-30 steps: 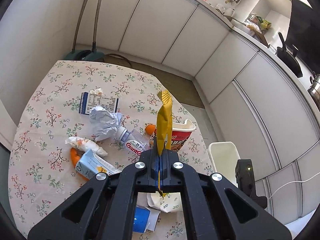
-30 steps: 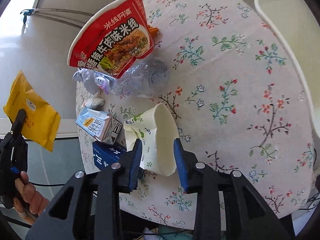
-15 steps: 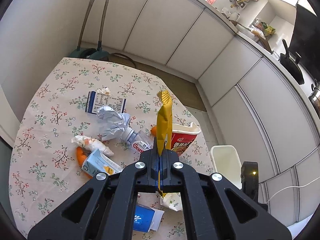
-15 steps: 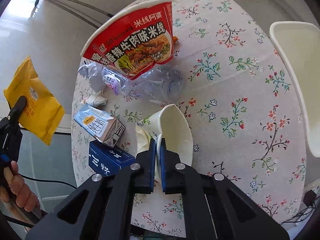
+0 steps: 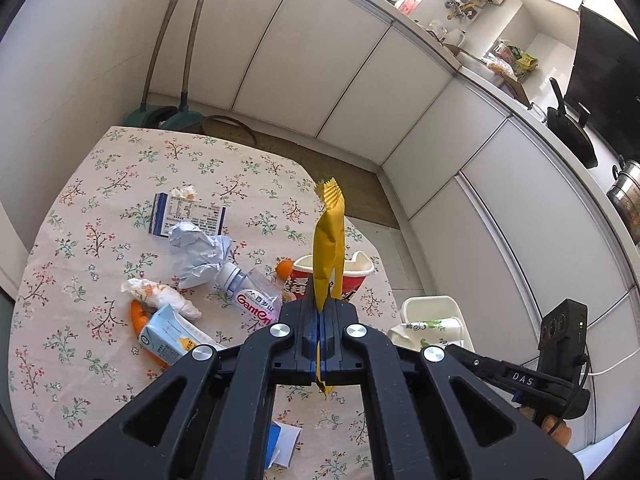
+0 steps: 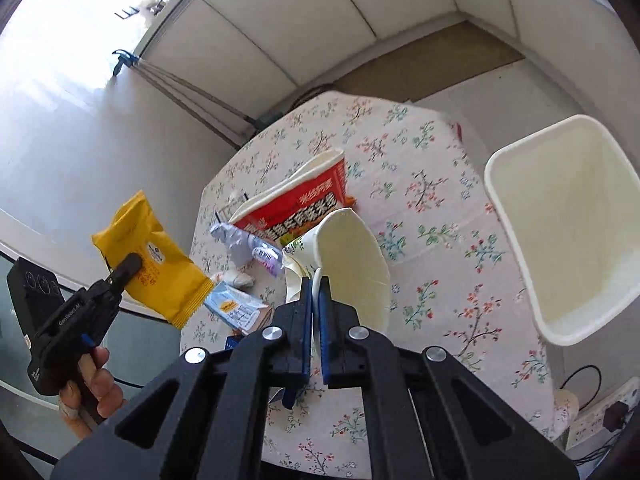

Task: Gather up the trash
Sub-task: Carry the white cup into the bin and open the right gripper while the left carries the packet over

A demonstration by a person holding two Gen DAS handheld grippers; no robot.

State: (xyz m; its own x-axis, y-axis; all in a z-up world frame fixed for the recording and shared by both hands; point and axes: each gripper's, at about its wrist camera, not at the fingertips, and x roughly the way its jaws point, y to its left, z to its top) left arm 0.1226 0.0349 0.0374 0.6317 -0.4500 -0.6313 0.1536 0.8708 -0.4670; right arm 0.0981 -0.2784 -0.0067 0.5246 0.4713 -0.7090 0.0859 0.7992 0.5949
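My left gripper (image 5: pixel 319 312) is shut on a yellow snack wrapper (image 5: pixel 329 252) that stands upright above the flowered table (image 5: pixel 80 208); the right wrist view shows the same wrapper (image 6: pixel 148 256) held out at the left. My right gripper (image 6: pixel 316 284) is shut on the wall of a crumpled paper cup (image 6: pixel 348 260), lifted off the table. From the left wrist view that cup (image 5: pixel 424 326) hangs in front of the white bin (image 5: pixel 430 304). On the table lie a red noodle bowl (image 6: pixel 296 208), a plastic bottle (image 5: pixel 252 296), a milk carton (image 5: pixel 168 332) and crumpled paper (image 5: pixel 196 250).
The open white bin (image 6: pixel 568 232) stands beside the table's right edge. A blue box (image 5: pixel 280 440) lies near the table's front edge, a printed wrapper (image 5: pixel 188 216) farther back. White cabinets line the far wall. A person's hand (image 6: pixel 92 384) grips the left tool.
My right gripper shut on the paper cup and rose with it off the table, tilting toward the bin side. The left gripper kept still with the yellow wrapper.
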